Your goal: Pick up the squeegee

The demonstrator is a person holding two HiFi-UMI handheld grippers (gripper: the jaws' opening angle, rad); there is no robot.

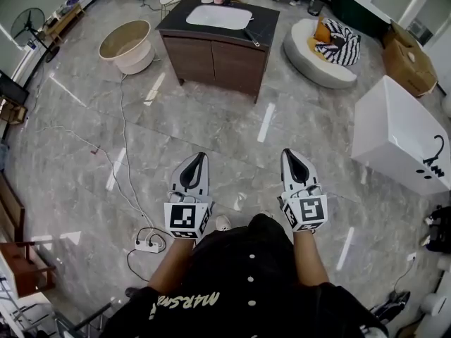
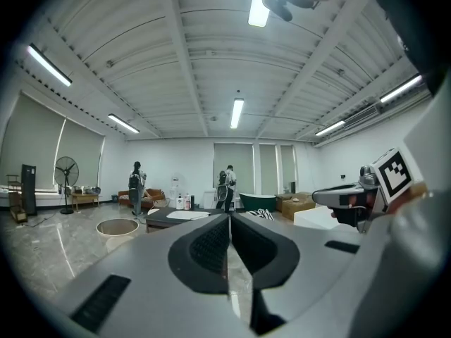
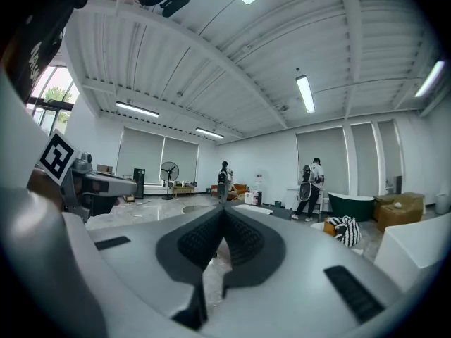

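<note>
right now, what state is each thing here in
left gripper, shut, nothing between the jaws
right gripper, shut, nothing between the jaws
squeegee, lying on the vanity, untouched
vanity doors, closed
beige tub, upright, empty

Head view: high, steeply downward, table (image 1: 211,60) far ahead. Left gripper view, right gripper view: on left gripper (image 1: 202,156), right gripper (image 1: 287,152); low, level, facing the same distant table.
</note>
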